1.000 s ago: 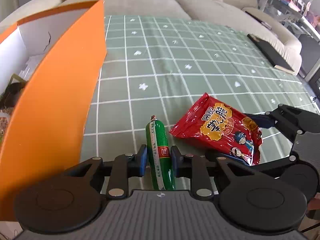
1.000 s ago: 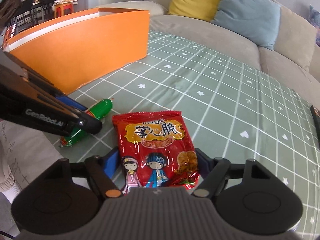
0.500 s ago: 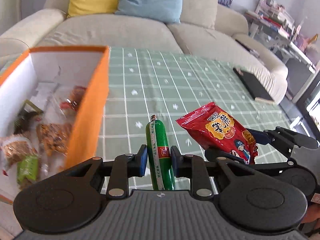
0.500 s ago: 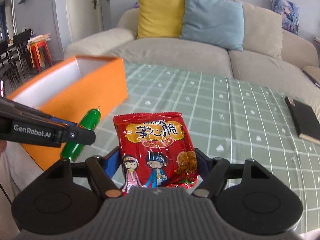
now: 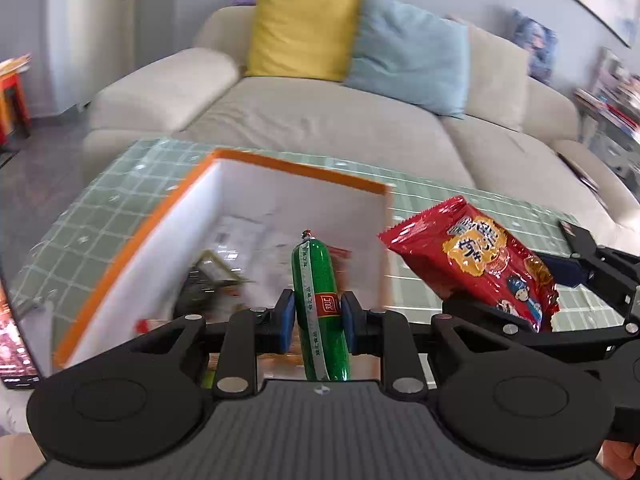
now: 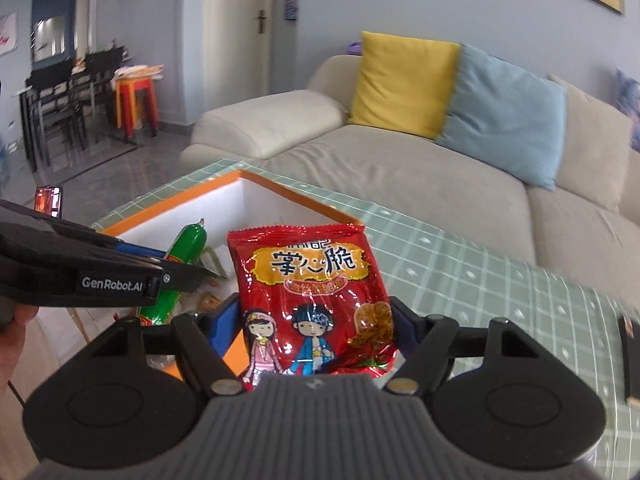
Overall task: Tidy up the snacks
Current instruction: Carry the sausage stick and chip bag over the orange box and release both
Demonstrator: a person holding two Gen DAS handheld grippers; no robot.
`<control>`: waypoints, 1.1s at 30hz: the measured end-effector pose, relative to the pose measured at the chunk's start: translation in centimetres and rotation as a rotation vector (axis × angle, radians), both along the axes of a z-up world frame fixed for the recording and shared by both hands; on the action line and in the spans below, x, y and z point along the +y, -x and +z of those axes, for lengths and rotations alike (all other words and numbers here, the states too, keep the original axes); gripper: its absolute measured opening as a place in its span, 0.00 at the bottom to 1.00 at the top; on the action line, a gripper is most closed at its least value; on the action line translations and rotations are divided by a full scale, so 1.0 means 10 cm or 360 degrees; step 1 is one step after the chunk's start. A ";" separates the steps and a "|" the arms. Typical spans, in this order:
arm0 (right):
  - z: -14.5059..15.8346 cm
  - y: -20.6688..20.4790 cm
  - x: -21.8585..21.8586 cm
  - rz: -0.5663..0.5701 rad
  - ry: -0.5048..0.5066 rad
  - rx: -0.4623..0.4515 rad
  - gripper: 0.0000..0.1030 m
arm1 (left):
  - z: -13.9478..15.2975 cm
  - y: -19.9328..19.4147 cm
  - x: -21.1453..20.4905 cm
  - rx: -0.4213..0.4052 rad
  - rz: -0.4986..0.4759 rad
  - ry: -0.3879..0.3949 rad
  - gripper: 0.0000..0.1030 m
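My left gripper (image 5: 316, 320) is shut on a green sausage stick (image 5: 318, 304) and holds it in the air over the orange box (image 5: 132, 248), which has white inner walls and several snack packs inside. The red snack bag (image 6: 312, 300) sits between the blue pads of my right gripper (image 6: 316, 320), which is shut on it, above the box's near right corner. In the left wrist view the red snack bag (image 5: 476, 256) hangs to the right of the sausage. From the right wrist, the sausage (image 6: 180, 264) and the left gripper's fingers (image 6: 132, 256) show at the left.
The box stands on a table with a green checked cloth (image 6: 500, 280). A beige sofa (image 5: 340, 120) with yellow and blue cushions runs behind it. A dark book (image 6: 630, 352) lies at the table's right edge. A phone (image 6: 49, 199) shows at the left.
Both grippers have risen off the table with the sausage and the red bag and moved left, over the open box. The box's inside has come into view.
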State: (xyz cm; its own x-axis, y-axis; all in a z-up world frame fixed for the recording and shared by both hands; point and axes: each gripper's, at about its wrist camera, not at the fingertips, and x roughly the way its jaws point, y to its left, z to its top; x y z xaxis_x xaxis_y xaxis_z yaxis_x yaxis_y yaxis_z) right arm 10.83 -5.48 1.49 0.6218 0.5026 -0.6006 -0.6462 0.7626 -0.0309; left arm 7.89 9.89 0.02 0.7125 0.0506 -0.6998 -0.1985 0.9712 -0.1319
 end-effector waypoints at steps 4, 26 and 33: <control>0.00 -0.14 0.42 0.0061 0.0081 0.0010 0.70 | -0.07 0.00 0.28 0.0055 0.0068 -0.0008 0.26; -0.80 -0.82 1.55 0.0279 0.0714 -0.0004 0.69 | -0.57 -0.41 0.85 0.0330 0.0115 0.0120 0.26; -0.86 -0.83 1.58 0.0319 0.0719 0.0016 0.73 | -0.65 -0.45 0.86 0.0388 0.0111 0.0115 0.26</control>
